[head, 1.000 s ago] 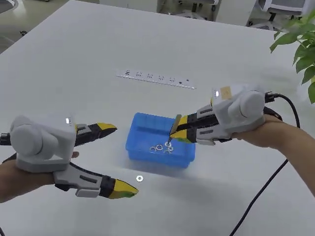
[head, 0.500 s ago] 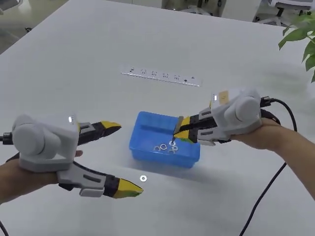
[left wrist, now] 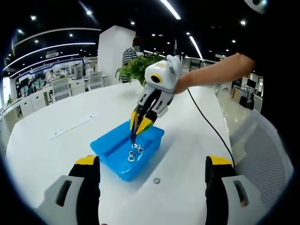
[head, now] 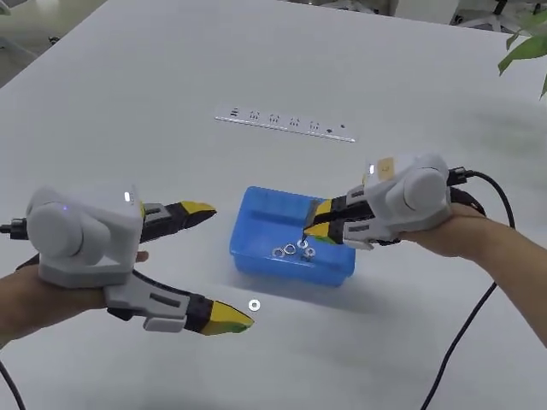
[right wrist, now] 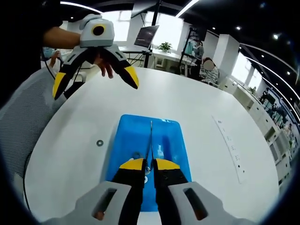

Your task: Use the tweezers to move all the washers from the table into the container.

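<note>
One washer lies loose on the white surface, just near of the blue container holding several washers; bare room surrounds it. The right tongs clench the tweezers over the container; the left tongs spread wide, left.

We are in a big open-plan office: long ceiling light strips run over rows of desks and office chairs, and a potted plant stands behind. We work at a wide white meeting table with a socket strip set in its top and a mesh chair beside it.
</note>
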A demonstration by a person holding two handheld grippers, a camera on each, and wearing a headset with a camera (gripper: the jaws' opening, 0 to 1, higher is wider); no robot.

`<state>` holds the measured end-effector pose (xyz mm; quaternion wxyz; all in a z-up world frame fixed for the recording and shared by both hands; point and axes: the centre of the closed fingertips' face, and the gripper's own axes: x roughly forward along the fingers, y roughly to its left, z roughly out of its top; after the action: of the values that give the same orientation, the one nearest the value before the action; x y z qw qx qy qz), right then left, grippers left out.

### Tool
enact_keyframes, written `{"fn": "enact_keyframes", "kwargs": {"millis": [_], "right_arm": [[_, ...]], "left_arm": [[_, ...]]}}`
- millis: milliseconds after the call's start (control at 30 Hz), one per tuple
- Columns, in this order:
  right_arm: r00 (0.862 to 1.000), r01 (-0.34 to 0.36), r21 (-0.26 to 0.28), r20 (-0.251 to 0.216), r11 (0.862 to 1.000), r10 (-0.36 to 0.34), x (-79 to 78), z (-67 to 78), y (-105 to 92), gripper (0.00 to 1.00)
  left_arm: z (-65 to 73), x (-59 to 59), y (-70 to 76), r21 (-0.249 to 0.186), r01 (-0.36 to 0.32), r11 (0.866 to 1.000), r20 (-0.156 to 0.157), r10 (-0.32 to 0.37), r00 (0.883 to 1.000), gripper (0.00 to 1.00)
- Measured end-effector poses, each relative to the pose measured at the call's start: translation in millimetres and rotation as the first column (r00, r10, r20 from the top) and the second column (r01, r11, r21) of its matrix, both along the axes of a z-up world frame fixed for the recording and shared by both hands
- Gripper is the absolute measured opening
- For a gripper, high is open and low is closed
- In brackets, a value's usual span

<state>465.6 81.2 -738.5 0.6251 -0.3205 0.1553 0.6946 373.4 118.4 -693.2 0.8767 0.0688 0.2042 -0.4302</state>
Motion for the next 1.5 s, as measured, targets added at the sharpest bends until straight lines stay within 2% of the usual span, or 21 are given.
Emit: {"fn": "enact_keyframes", "kwargs": {"millis": [333,533,867,1133,1200,1433,1500], "right_arm": [[1.0,0.004,-0.007,0.001,1.0,-0.004,3.9,-8.6,-0.7,0.08],[1.0,0.005,-0.002,-0.004,1.0,-0.005,4.4,-10.6,-0.2,0.08],[1.0,0.005,0.0,-0.007,1.0,-0.005,4.6,-12.0,0.1,0.08],[1.0,-0.001,-0.004,-0.001,1.0,0.001,5.3,-12.5,0.1,0.08],[1.0,-0.002,-0.004,0.0,1.0,0.002,5.2,-12.5,-0.1,0.08],[1.0,-0.01,-0.01,0.009,1.0,0.01,6.6,-13.6,-0.3,0.08],[1.0,-0.011,-0.011,0.011,1.0,0.011,7.5,-14.0,-0.2,0.08]], "left_arm": [[2.5,13.6,-0.3,0.007,0.014,1.0,0.008,-0.014,1.0,0.93],[6.9,23.7,-3.1,0.011,0.038,0.999,0.024,-0.038,0.999,0.85],[11.0,43.7,-14.5,0.044,0.111,0.993,0.042,-0.113,0.993,0.66],[11.5,59.0,-24.1,0.083,0.169,0.982,0.056,-0.174,0.983,0.45],[11.1,62.0,-26.2,0.095,0.18,0.979,0.055,-0.185,0.981,0.42],[10.7,74.6,-36.9,0.125,0.208,0.97,0.083,-0.219,0.972,0.29],[9.3,77.3,-40.3,0.129,0.213,0.968,0.081,-0.225,0.971,0.27]]}}
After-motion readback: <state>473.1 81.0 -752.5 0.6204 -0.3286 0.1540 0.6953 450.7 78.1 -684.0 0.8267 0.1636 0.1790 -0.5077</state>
